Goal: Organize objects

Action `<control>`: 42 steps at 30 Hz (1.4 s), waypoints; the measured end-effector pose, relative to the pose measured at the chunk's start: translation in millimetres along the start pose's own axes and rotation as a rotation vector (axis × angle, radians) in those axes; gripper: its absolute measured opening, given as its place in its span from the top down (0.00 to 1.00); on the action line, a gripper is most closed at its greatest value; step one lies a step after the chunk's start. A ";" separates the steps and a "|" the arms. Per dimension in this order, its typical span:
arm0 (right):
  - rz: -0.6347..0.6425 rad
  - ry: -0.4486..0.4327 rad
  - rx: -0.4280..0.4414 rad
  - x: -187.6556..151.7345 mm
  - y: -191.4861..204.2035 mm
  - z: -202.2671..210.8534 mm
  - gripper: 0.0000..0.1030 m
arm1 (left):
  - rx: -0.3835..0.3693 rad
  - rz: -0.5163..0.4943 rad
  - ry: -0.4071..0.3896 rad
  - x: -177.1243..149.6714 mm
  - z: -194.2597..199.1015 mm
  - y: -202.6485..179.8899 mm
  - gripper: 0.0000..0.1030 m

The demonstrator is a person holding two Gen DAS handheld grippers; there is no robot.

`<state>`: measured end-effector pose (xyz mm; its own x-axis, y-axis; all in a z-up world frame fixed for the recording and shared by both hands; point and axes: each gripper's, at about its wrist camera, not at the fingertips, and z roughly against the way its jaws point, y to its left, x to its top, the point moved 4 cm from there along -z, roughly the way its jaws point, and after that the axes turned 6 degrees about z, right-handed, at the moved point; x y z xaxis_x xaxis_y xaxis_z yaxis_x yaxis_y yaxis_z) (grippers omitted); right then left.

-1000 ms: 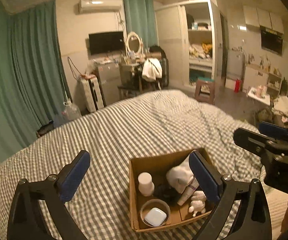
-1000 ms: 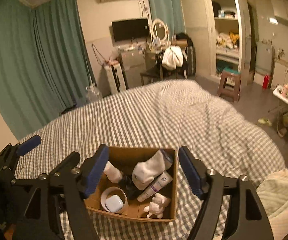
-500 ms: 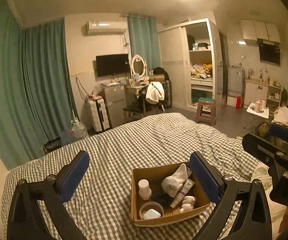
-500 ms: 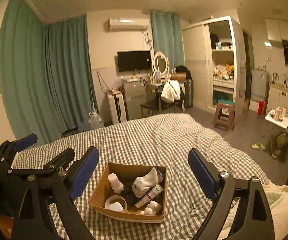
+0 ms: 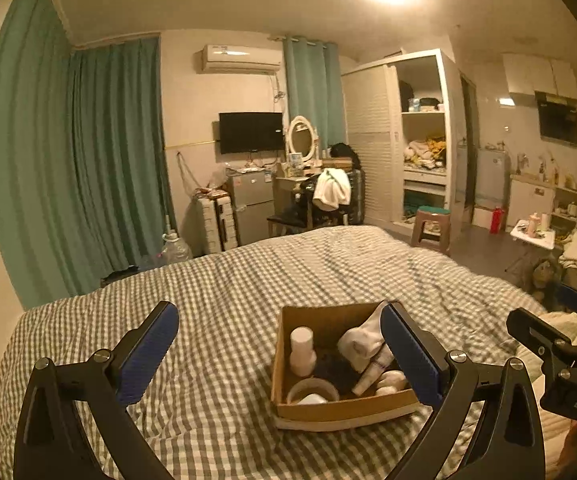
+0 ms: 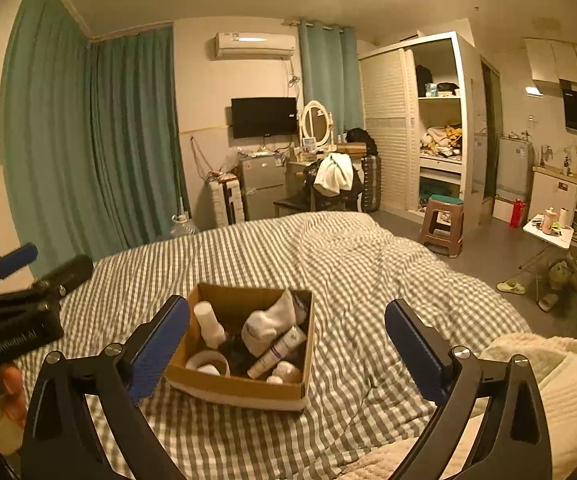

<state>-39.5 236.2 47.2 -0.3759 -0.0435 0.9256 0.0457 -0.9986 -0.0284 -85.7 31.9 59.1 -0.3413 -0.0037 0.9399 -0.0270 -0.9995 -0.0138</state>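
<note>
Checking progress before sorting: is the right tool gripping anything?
No. The right tool is open and empty above the brown cardboard box.

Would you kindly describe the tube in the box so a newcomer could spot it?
On the grey checked bed sits an open brown cardboard box. Inside, under the white sock, a slim white tube with purple print lies slanted; it alone carries lettering.

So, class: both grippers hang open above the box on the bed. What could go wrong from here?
1. The cardboard box sits on a soft, rumpled checked duvet; pressing down may tip it.
2. The white sock lies over the tube, so a grab might catch both.
</note>
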 end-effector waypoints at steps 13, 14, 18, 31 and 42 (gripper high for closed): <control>-0.025 0.066 -0.017 -67.5 -0.3 -44.3 0.04 | 0.027 -0.022 0.091 -73.8 -28.4 -4.3 0.00; -0.023 0.069 -0.017 -67.4 -0.1 -45.0 0.04 | 0.029 -0.021 0.097 -75.7 -28.9 -4.1 0.00; -0.024 0.080 -0.018 -70.0 0.4 -48.0 0.04 | 0.021 -0.015 0.118 -80.3 -30.9 -4.0 0.00; -0.017 0.101 -0.017 -78.5 5.7 -52.7 0.04 | 0.027 -0.016 0.124 -81.3 -25.1 -1.2 0.00; -0.015 0.105 -0.012 -80.3 6.9 -52.3 0.04 | 0.028 -0.002 0.134 -77.1 -23.9 -0.2 0.00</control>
<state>-57.4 231.2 -47.1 -0.4711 -0.0308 0.8816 0.0284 -0.9994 -0.0197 -81.9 33.1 -21.6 -0.4634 0.0008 0.8862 -0.0024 -1.0000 -0.0003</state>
